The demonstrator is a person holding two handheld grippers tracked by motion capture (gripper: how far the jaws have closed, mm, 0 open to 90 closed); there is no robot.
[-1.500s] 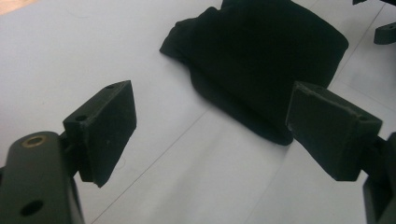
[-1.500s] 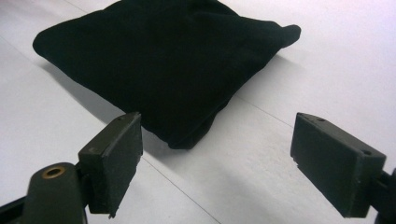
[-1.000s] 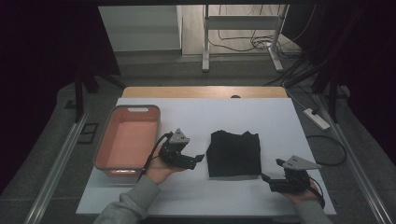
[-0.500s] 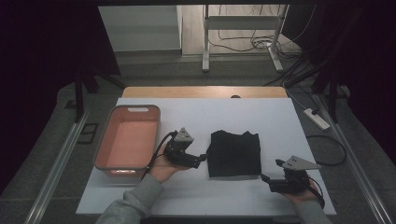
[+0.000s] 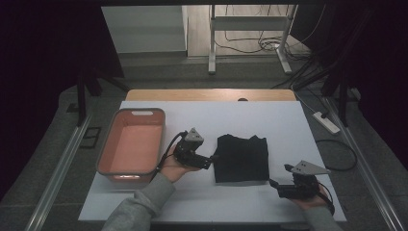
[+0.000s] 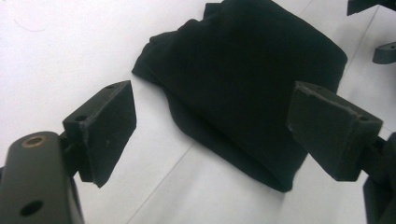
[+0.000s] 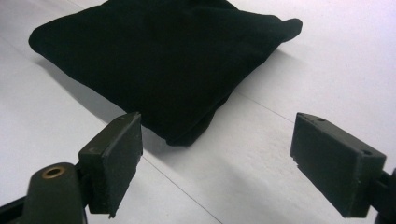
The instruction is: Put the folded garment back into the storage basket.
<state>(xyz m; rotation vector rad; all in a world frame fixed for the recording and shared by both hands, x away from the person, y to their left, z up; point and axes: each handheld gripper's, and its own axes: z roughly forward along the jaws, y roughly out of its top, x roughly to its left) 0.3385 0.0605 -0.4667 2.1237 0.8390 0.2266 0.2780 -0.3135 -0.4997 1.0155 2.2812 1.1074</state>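
At the near edge of the white table (image 5: 298, 120), both hands rest low with their tools aimed inward. Right gripper (image 5: 275, 185) sits at the near right, well apart from the cloth, jaws spread wide with nothing between them; its own view looks across bare table toward the nearest corner of the folded black garment (image 7: 159, 60). Left gripper (image 5: 211, 159) lies just beside the garment's left edge, jaws also wide and empty; in the left gripper view the fold's lower left edge sits between and just beyond the pads, not yet touched. Folded black garment (image 5: 240, 158) lies flat mid-table, roughly square, with a sleeve or hem end poking out at its far corners. Judgement: light, soft, limp knit; will sag and unfold if lifted by one layer. Matte fabric should not slip on the pads. Best hold looks like the thick folded edge facing each gripper, pinching all layers together, one grip per side to keep the stack square. Farther left, an empty salmon-pink plastic tub (image 5: 140, 112) stands beside the left hand (image 5: 175, 169). Beyond the table: a metal stand (image 5: 250, 36), loose cables and a power strip (image 5: 327, 122) on the floor.
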